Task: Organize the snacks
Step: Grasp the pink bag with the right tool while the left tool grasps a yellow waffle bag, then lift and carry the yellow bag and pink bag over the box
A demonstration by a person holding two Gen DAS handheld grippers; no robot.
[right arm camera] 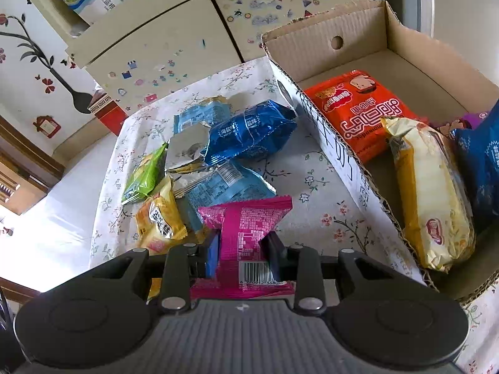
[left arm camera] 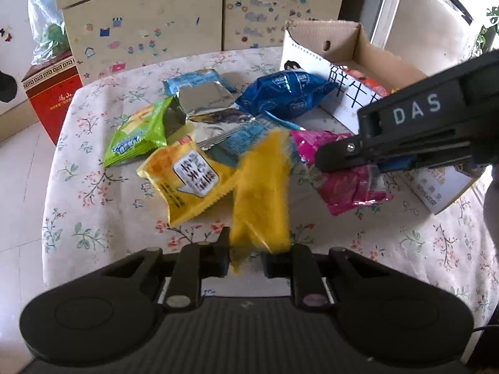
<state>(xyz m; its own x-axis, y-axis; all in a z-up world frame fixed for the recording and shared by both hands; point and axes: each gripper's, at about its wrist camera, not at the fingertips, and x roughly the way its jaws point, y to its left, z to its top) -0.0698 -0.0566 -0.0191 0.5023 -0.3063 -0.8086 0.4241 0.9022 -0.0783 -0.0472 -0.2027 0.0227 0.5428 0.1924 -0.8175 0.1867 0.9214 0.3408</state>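
- Green pack lies toward the tabletop's left edge, at the left end of the loose pile; nothing touches it from above, so it is an easy later pick.
- Yellow pack lies flat just right of it, toward the near edge, label up.
- Left gripper is clamped on a second yellow pack, which stands up blurred between its fingers, lifted off the cloth. Only the pack's lower end is caught, so I would carry it slowly and level to keep it from slipping out.
- Silver and light-blue wrappers overlap mid-table, behind the yellow ones.
- Dark blue pack rests against the box's left wall.
- Right gripper is closed on the pink pack, fingers pinching its middle seam near the barcode; the pack sits between pile and box.
- The box stands at the tabletop's right edge and already holds an orange pack, a cream one and a dark blue one.
- Doing this step well, in my view: raise the pink pack above the torn wall before crossing, release over the bare cardboard near the far wall, and send the left hand after, so the two grippers do not meet.
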